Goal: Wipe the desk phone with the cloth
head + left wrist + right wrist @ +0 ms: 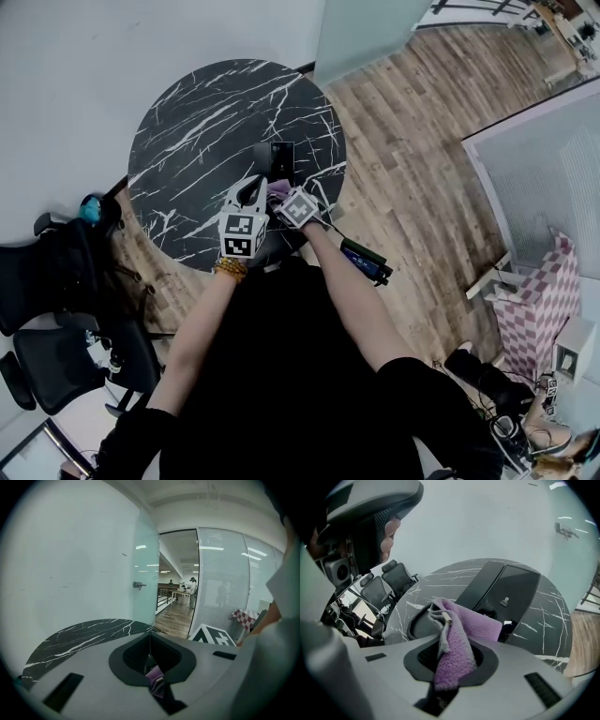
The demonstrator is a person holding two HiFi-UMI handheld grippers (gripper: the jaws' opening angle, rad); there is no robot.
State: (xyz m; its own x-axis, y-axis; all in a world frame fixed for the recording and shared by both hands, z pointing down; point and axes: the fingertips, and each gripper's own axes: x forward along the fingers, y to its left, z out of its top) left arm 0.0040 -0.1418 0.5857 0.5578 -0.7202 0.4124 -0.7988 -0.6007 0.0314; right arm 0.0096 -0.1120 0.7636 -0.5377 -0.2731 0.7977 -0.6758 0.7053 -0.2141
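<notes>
Round table [197, 122]: black marble, thin white veins.
Desk phone [506, 588], on the table: black.
Cloth [457, 648], over the table: fleecy purple, grey edge.
Floor [412, 178], right of the table: brown wood planks.
Checked table cover [544, 300], far right of the table: pink and white squares.
Office chairs [47, 281], left of the table: black.

Both arms reach forward and converge at the far end. The left forearm [199, 333] is bare, with a bead bracelet [230, 269] at the wrist; the right forearm [349, 295] is bare and angles in from the right. The left gripper [251, 187] points far, jaws drawn together to a seam. The right gripper [281, 192] sits just beside it on the right, jaws clamped on the purple cloth [464, 630], which drapes over their tips. The grippers are nearly touching.
</notes>
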